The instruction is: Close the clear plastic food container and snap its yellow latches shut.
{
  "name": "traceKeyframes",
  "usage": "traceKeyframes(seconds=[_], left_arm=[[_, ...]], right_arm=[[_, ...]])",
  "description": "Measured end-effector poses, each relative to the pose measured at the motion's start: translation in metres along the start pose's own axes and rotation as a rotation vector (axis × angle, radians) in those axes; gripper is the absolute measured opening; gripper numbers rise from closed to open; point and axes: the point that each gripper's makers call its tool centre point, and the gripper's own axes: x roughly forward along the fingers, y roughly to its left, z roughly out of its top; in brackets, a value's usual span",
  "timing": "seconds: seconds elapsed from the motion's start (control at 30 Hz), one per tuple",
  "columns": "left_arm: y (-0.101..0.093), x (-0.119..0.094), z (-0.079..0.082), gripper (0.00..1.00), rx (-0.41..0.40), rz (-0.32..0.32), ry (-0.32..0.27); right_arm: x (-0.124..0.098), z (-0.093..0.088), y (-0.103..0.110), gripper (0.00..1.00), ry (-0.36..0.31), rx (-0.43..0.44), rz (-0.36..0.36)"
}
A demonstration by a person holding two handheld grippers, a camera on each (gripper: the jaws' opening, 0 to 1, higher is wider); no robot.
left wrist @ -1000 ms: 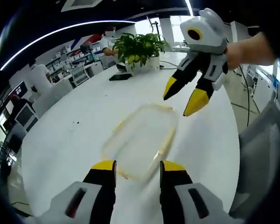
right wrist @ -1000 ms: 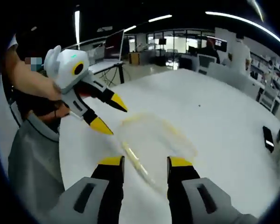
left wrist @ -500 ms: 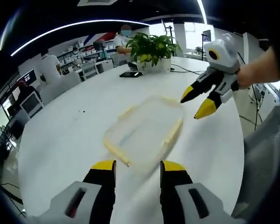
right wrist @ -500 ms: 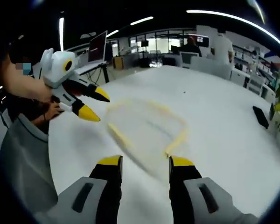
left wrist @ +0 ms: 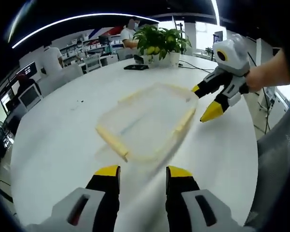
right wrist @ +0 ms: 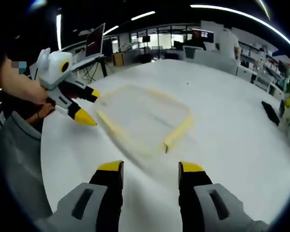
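Note:
The clear plastic food container [left wrist: 146, 120] lies flat on the white table [left wrist: 58, 145], with yellow latch strips [left wrist: 113, 141] along its sides. It is too blurred to tell whether the latches are snapped. My left gripper [left wrist: 143, 173] is open, a short way back from the container's near edge. My right gripper [left wrist: 204, 101], held by a hand, hangs open beside the container's far right corner. From the right gripper view, the container [right wrist: 141, 116] lies ahead of my open right gripper [right wrist: 151, 168]. There my left gripper [right wrist: 89, 105] hovers open at its left corner.
A potted plant [left wrist: 159, 41] and a dark phone [left wrist: 135, 66] sit at the table's far end; the phone [right wrist: 269, 112] lies to the right in the right gripper view. People and desks fill the office behind. A grey chair back [right wrist: 19, 159] stands by the table edge.
Both views have shifted with the hands. The right gripper has dropped from above the container's far edge to its right corner. Both grippers have stayed open.

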Motion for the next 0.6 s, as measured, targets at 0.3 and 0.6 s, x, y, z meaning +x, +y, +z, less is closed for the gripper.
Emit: traceKeyframes(seconds=[0.3, 0.6], left_arm=[[0.001, 0.01, -0.003, 0.3, 0.01, 0.001, 0.013], [0.0, 0.015, -0.004, 0.29, 0.009, 0.025, -0.001]], right_arm=[[0.016, 0.001, -0.004, 0.39, 0.008, -0.035, -0.015], [0.02, 0.002, -0.004, 0.39, 0.004, -0.07, -0.027]])
